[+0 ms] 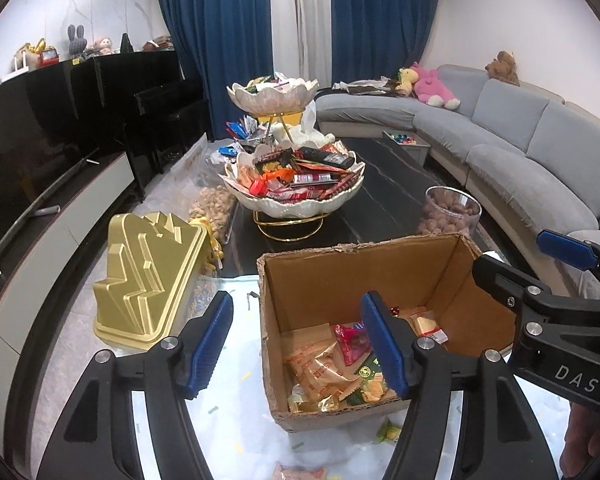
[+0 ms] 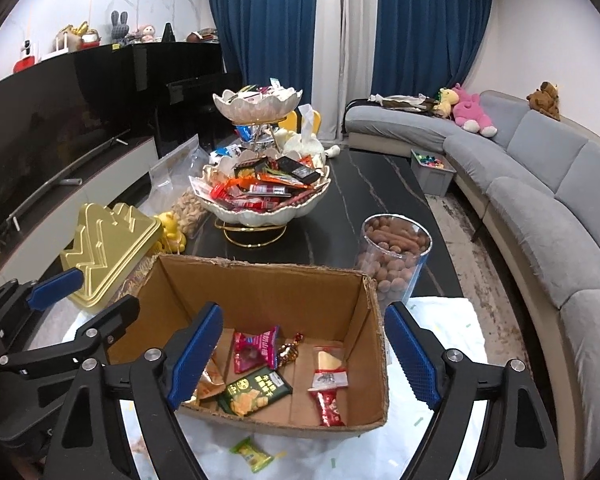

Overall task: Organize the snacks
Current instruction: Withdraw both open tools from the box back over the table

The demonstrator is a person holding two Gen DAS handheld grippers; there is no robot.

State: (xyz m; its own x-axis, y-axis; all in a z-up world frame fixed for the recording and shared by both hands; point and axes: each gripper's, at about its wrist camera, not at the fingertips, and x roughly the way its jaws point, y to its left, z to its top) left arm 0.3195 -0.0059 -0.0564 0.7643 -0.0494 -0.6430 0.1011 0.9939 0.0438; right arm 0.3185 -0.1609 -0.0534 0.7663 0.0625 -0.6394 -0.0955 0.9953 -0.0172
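An open cardboard box (image 1: 432,276) (image 2: 260,292) stands on the near end of the table and holds several snack packets (image 1: 340,364) (image 2: 256,390). A two-tier shell-shaped snack stand (image 1: 300,196) (image 2: 260,196) full of wrapped snacks stands behind it. My left gripper (image 1: 304,340) is open and empty, straddling the box's near left wall. My right gripper (image 2: 304,356) is open and empty over the box; it also shows in the left wrist view (image 1: 536,264). A green packet (image 2: 254,454) (image 1: 388,432) lies on the table before the box.
A gold mountain-shaped tin (image 1: 152,280) (image 2: 108,252) stands left of the box. A clear jar of brown snacks (image 1: 452,210) (image 2: 394,256) stands at the right behind it. A bag of nuts (image 2: 188,210) lies by the stand. A grey sofa (image 2: 540,208) runs along the right.
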